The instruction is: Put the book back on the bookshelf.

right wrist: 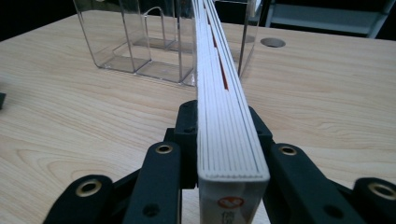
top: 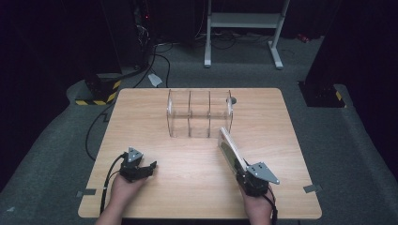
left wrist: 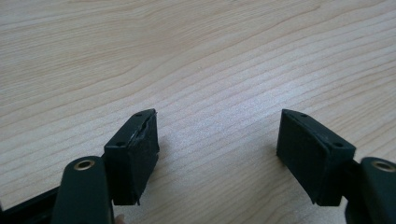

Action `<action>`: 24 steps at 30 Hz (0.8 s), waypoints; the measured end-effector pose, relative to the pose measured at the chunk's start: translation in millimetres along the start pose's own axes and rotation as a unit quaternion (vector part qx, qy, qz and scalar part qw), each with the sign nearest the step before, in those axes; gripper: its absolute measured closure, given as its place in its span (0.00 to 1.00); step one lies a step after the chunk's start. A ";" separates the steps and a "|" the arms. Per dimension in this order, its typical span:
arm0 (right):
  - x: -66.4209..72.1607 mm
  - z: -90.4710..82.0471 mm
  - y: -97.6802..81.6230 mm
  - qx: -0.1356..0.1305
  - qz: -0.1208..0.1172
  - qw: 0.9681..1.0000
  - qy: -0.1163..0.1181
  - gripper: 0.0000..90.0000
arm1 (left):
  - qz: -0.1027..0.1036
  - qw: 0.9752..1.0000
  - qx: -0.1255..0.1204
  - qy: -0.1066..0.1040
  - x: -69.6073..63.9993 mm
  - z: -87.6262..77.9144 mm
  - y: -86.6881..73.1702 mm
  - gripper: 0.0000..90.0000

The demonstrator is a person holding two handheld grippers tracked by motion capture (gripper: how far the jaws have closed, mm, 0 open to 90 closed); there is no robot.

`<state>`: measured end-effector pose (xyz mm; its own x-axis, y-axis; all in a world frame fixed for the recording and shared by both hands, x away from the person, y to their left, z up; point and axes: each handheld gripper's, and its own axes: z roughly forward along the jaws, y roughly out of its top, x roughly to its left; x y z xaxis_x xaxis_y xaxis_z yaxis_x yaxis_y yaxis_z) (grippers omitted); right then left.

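Note:
A thin white book [top: 231,149] stands on edge above the table, its page edges [right wrist: 224,107] facing the camera and a red logo on the near end. My right gripper [top: 242,175] is shut on its near end, both pads pressing the covers [right wrist: 224,128]. The book's far end points at the right end of a clear three-compartment holder [top: 199,114], seen at the back in the right gripper view [right wrist: 140,42]. My left gripper [top: 149,167] rests low at the front left, its jaws open over bare wood [left wrist: 217,144].
The wooden table [top: 187,192] has a round cable hole [top: 232,100] just behind the holder's right end. A white frame stand [top: 244,28] and cables lie on the dark floor beyond the far edge.

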<state>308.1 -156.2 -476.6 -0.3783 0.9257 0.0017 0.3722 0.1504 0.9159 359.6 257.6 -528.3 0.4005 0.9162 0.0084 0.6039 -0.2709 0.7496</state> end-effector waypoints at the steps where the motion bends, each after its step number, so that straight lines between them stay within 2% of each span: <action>1: -0.2 -0.1 -0.3 -0.001 0.001 1.000 -0.001 0.82 | 0.000 1.000 0.000 0.000 0.0 0.0 0.0 0.33; 5: -2.9 0.2 0.7 0.002 0.010 1.000 0.003 0.83 | 0.000 1.000 0.000 0.000 0.0 0.0 0.0 0.33; 10: -4.1 0.2 1.4 0.005 0.009 1.000 0.004 0.83 | 0.001 1.000 0.000 0.000 0.1 -0.1 0.0 0.33; 15: -0.9 0.5 3.2 0.000 0.009 1.000 -0.004 0.84 | -0.001 1.000 -0.001 0.000 -0.3 0.0 -0.1 0.33; 18: 1.9 -0.8 9.7 -0.002 0.003 1.000 -0.004 0.84 | -0.002 1.000 -0.001 0.000 -0.4 -0.1 -0.2 0.33; 24: 1.9 0.9 23.5 -0.016 0.002 1.000 -0.018 0.84 | -0.002 1.000 -0.001 0.000 -0.4 -0.2 -0.3 0.33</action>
<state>316.9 -150.5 -455.5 -0.3466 0.9380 -0.0079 0.3465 0.1359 0.9282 359.2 257.4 -528.4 0.3989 0.9170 0.0055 0.6033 -0.2670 0.7515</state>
